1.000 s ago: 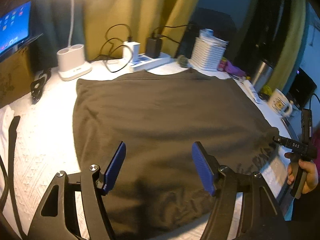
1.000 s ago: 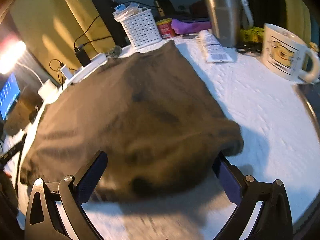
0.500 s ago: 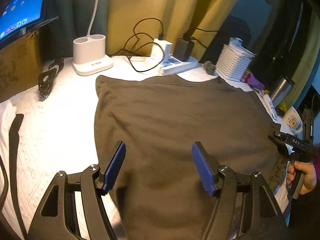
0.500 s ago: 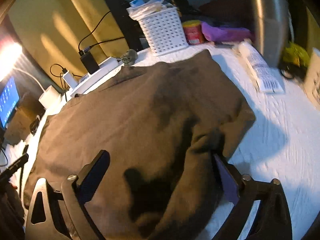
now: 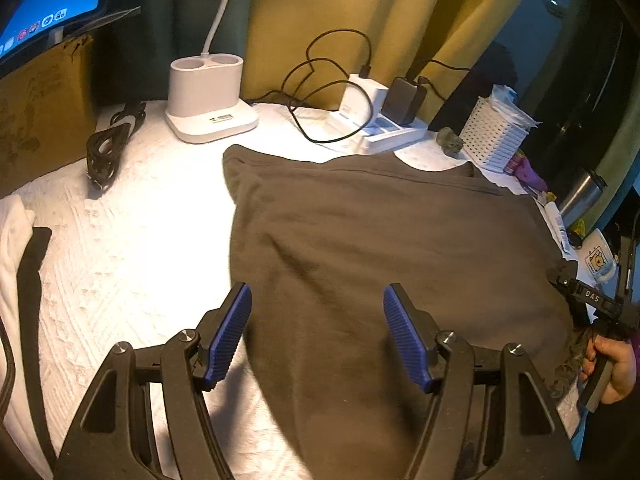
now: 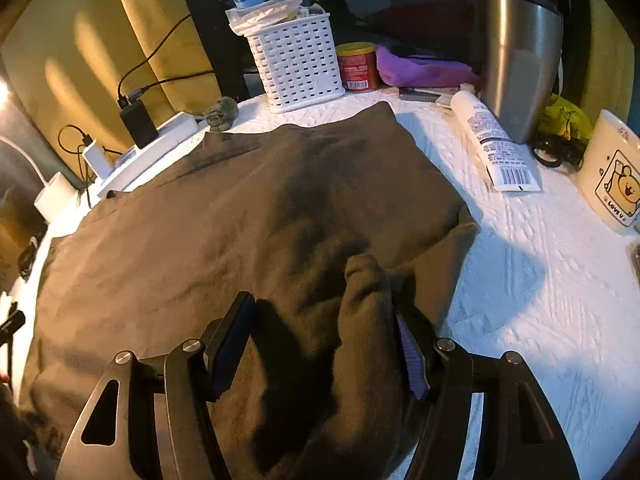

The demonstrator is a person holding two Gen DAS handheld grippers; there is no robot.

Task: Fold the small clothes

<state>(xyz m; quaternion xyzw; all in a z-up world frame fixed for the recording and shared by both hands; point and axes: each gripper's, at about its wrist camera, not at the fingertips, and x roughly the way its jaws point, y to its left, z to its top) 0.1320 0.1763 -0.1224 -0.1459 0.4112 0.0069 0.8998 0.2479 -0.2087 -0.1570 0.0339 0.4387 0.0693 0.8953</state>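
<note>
A dark brown garment (image 5: 380, 240) lies spread flat on the white textured cover (image 5: 132, 248). My left gripper (image 5: 316, 320) hovers open over the garment's near left edge, with nothing pinched between its blue pads. In the right wrist view the garment (image 6: 240, 220) has a raised fold (image 6: 368, 292) at its near right corner. My right gripper (image 6: 324, 332) straddles that fold and its jaws are closing. The fold lies against the right pad, while a gap shows at the left pad. A hand (image 5: 612, 368) holding the right gripper shows at the left wrist view's right edge.
Behind the garment stand a white lamp base (image 5: 208, 100), a power strip with chargers and cables (image 5: 384, 128) and a white slotted basket (image 6: 296, 64). On the right are a steel tumbler (image 6: 520, 60), a white tube (image 6: 492, 148) and a mug (image 6: 612, 172). A coiled black cable (image 5: 108, 148) lies left.
The left gripper has shifted left toward the garment's left edge. The right gripper's jaws have narrowed, and the garment's right corner has bunched up into a fold between them.
</note>
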